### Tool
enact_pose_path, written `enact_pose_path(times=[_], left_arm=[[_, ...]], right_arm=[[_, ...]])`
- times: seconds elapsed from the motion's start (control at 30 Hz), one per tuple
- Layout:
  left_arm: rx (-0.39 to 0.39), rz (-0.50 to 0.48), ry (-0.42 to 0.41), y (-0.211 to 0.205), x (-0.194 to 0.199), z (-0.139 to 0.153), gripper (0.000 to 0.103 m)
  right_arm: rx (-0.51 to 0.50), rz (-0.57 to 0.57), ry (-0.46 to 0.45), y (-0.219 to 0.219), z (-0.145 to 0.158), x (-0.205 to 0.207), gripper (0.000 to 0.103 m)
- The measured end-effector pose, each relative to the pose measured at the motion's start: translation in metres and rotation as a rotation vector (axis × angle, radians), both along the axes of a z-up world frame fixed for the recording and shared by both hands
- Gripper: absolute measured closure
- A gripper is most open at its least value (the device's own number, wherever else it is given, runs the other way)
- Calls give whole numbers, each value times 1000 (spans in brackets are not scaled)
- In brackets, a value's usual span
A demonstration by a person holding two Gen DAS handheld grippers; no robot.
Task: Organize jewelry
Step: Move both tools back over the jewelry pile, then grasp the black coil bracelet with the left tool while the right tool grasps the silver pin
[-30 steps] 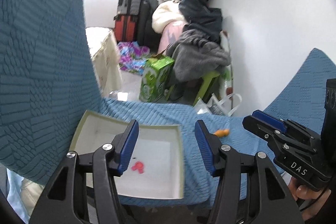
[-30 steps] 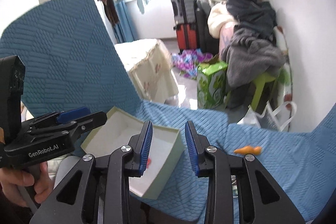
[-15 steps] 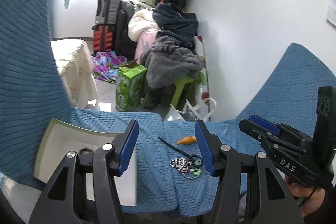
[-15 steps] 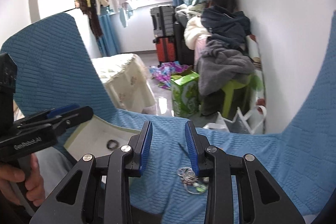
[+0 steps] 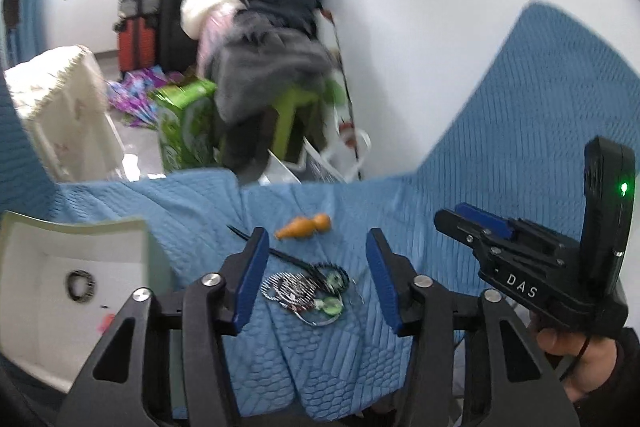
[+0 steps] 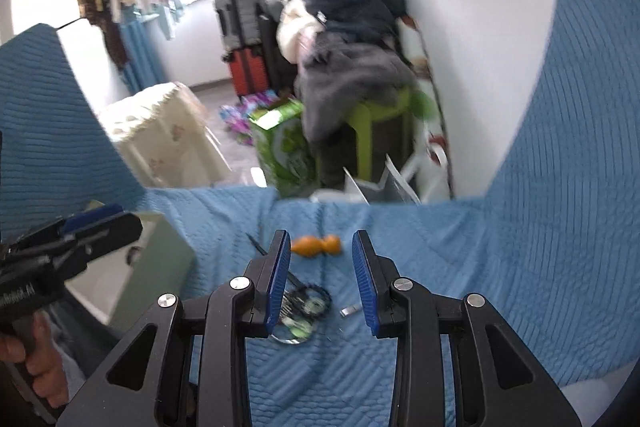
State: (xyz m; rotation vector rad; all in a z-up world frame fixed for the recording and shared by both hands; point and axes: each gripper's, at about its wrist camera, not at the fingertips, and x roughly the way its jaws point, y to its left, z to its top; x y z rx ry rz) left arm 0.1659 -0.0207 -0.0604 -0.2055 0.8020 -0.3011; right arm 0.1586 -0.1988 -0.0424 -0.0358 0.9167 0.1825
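Left gripper [image 5: 316, 275] wide open, empty, above jewelry tangle [image 5: 306, 287] mid-bedspread [image 5: 500, 163]. Right gripper [image 6: 322, 281] open, empty. Box [image 5: 76, 227] at left edge. Risk: tangled pieces lifting together, snagging the hairpin [image 5: 276, 253].

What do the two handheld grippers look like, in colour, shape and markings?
Both are black pistol-shaped tools with angular cut-out frames, silver screws and ribbed blue pads on two fingers. The right gripper bears white letters "DAS"; a green light glows on its upright rear block, and a thin black cable runs by the dark-sleeved hand. The left gripper has white lettering too blurred to read.
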Motion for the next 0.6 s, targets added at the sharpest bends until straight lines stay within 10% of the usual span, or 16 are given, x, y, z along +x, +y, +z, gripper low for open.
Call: enact_pose_path(times=[0.6], left_arm=[[-56, -86, 279, -39, 56, -130, 76]], right_arm=[[49, -76, 333, -45, -139, 28, 74]])
